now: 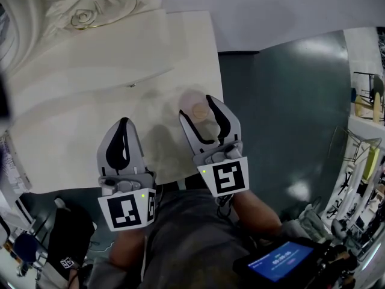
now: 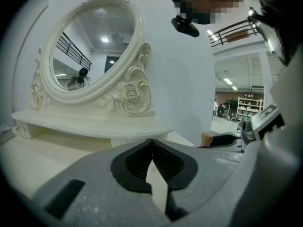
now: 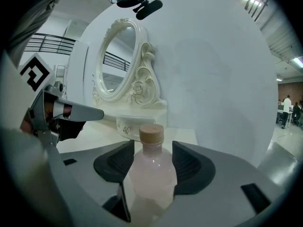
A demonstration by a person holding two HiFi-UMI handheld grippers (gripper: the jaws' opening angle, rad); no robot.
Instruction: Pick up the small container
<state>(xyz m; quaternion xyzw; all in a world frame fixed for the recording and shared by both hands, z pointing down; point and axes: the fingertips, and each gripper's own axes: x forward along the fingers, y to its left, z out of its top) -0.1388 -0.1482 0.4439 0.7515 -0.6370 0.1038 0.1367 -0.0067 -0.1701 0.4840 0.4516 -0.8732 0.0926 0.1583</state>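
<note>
The small container is a pale pink bottle point(image 1: 200, 109) with a tan cap, standing near the right edge of the white vanity table point(image 1: 90, 119). My right gripper point(image 1: 196, 107) has one finger on each side of it. In the right gripper view the bottle point(image 3: 151, 174) fills the gap and both pads press its sides. I cannot tell whether it is lifted off the table. My left gripper point(image 1: 123, 124) hovers over the table to the left of the bottle, with its jaws together and nothing between them. In the left gripper view its tips point(image 2: 151, 141) meet.
An ornate white oval mirror point(image 1: 90, 5) stands on a raised ledge at the back of the table. The table's right edge point(image 1: 219, 71) drops to a grey-green floor. Shelving point(image 1: 367, 107) stands at the far right. A device with a blue screen point(image 1: 280, 261) is near the person's body.
</note>
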